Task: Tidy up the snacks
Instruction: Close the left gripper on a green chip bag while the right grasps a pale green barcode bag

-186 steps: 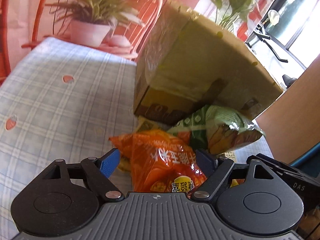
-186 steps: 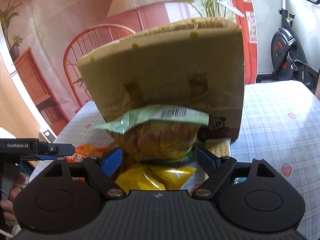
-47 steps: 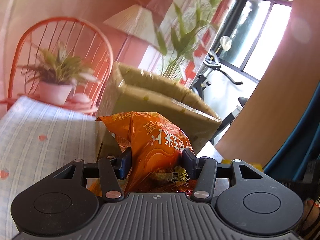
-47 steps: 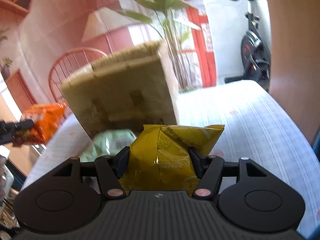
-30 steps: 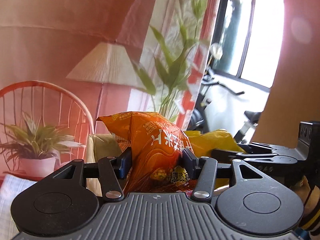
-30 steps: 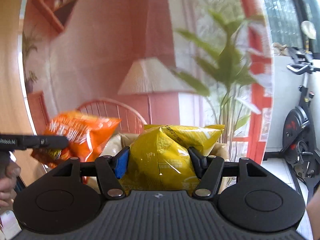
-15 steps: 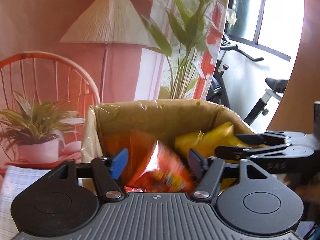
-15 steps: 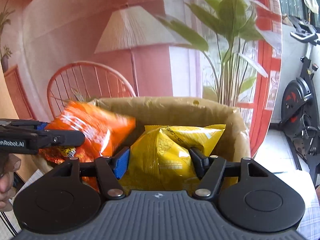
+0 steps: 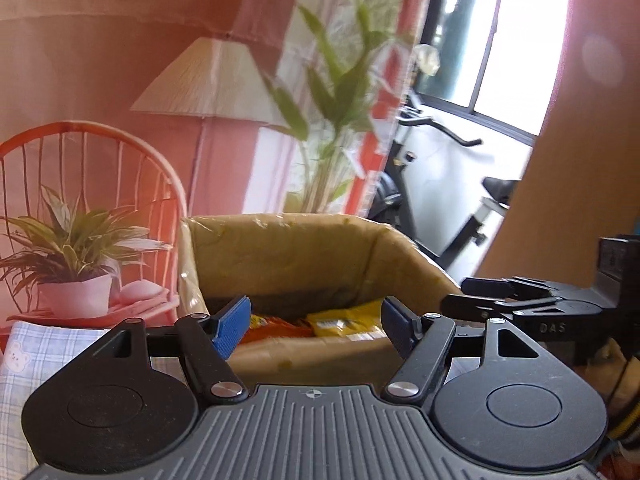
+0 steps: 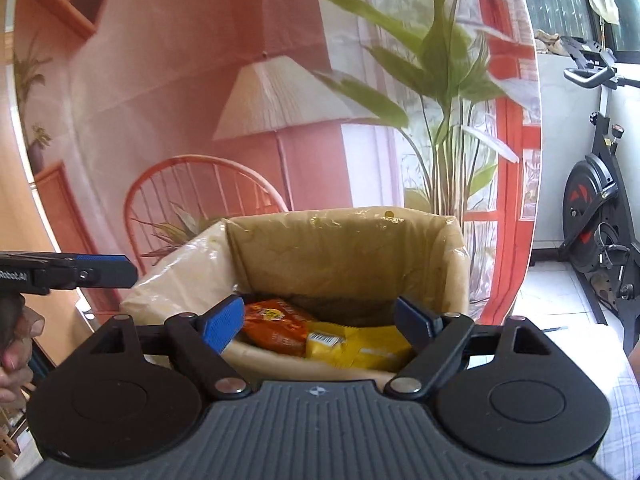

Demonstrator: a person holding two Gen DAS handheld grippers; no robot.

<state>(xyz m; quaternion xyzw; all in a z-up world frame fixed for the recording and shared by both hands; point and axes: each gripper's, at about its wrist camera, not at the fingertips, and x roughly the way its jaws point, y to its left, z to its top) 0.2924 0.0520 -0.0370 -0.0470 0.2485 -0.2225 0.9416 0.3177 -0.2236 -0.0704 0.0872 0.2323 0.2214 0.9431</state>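
Both snack bags lie inside the plastic-lined cardboard box (image 10: 344, 256): the orange chip bag (image 10: 276, 326) on the left, the yellow chip bag (image 10: 360, 346) touching it on the right. Both look light, air-puffed and crinkly, with slippery film and fragile contents; I judge a gentle pinch at a sealed edge safest. The left gripper (image 9: 314, 322) hangs with jaws apart and empty; the right gripper (image 10: 320, 320) has its jaws opening, nothing between them. Only the right wrist view shows the person's hand (image 10: 14, 340); only the left shows the checked worktop (image 9: 48, 344) and potted plant (image 9: 74, 264).
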